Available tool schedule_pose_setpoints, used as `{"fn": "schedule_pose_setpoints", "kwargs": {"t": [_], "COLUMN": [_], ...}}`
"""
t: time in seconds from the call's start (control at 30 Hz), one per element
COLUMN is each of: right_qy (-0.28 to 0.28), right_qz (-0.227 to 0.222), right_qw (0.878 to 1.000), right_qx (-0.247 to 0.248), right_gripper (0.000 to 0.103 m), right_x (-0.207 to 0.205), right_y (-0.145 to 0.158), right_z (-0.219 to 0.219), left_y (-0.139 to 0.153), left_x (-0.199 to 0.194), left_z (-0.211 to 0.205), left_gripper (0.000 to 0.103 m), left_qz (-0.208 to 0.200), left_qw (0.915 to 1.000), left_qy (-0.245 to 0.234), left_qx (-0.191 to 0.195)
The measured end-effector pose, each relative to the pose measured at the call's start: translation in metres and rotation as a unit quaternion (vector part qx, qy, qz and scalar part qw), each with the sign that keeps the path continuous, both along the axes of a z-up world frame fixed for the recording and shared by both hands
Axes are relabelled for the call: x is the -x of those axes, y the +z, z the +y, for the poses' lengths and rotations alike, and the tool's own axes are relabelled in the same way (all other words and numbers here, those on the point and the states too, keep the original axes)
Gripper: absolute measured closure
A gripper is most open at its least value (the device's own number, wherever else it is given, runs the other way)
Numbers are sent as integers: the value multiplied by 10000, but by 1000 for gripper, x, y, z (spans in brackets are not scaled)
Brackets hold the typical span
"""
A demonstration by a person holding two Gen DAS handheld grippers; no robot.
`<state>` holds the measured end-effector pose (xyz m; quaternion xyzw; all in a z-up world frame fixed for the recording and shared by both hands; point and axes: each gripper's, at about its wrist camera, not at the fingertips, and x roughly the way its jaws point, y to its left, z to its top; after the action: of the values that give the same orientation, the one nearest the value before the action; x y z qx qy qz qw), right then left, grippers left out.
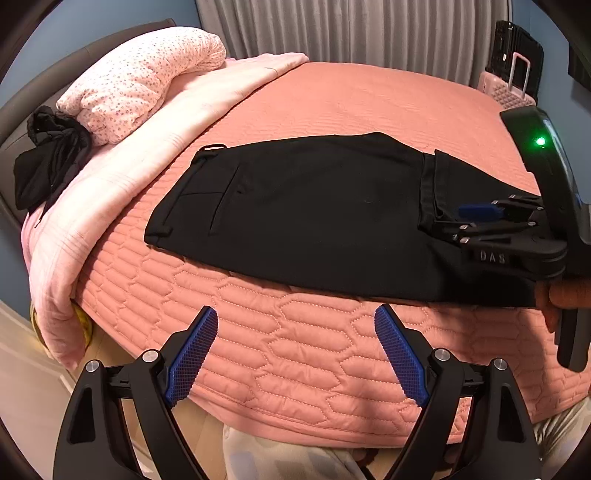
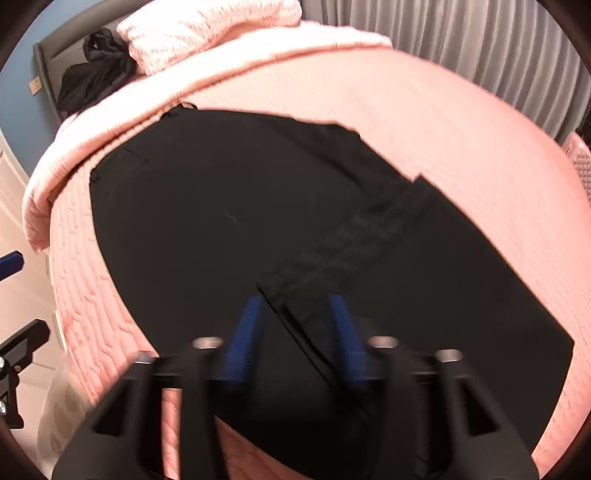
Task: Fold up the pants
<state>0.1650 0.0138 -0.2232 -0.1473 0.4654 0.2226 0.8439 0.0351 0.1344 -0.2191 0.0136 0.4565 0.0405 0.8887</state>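
Black pants (image 1: 303,210) lie flat on the pink quilted bed (image 1: 332,96), waistband to the left, leg ends folded over near the right. My left gripper (image 1: 295,325) is open and empty, over the quilt just in front of the pants' near edge. My right gripper (image 2: 295,314) hovers over the folded leg hems (image 2: 354,236); its blue pads (image 2: 243,332) stand apart with cloth between them, and the view is blurred. In the left wrist view the right gripper (image 1: 476,216) sits at the hems on the right.
A rolled pink floral duvet (image 1: 147,77) and a pale pink blanket (image 1: 122,177) lie at the bed's left. A black garment (image 1: 51,158) rests by the headboard. A pink suitcase (image 1: 506,88) stands beside grey curtains (image 1: 351,29). The bed edge is just below my left gripper.
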Motion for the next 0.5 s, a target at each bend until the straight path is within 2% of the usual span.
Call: {"fn": "schedule_pose_setpoints", "kwargs": {"t": [0.07, 0.1, 0.13, 0.2, 0.27, 0.37, 0.43, 0.5], "right_qy": [-14, -53, -81, -138, -66, 207, 416, 456], "right_qz": [-43, 74, 155, 158, 294, 576, 667, 468], "right_qw": [9997, 9997, 9996, 9997, 9995, 9981, 9967, 9975], "right_qx": [222, 226, 210, 151, 89, 7, 188, 269], "right_gripper": [47, 47, 59, 66, 78, 79, 79, 77], "right_x": [-5, -11, -10, -13, -8, 8, 19, 23], "right_y": [-9, -18, -22, -25, -18, -8, -18, -28], "right_z": [9, 11, 9, 8, 7, 7, 17, 22], "left_y": [-6, -8, -9, -8, -6, -11, -17, -21], "left_x": [-3, -4, -5, -5, -3, -5, -9, -14], "left_z": [2, 2, 3, 4, 9, 19, 26, 33], "left_gripper": [18, 18, 18, 18, 18, 18, 18, 18], "left_qz": [112, 152, 201, 182, 140, 183, 265, 336], "left_qw": [9999, 9999, 9998, 9998, 9998, 9995, 9990, 9983], "left_qy": [14, 16, 30, 55, 114, 236, 343, 459], "left_qx": [20, 17, 2, -4, -1, 32, 48, 135]}}
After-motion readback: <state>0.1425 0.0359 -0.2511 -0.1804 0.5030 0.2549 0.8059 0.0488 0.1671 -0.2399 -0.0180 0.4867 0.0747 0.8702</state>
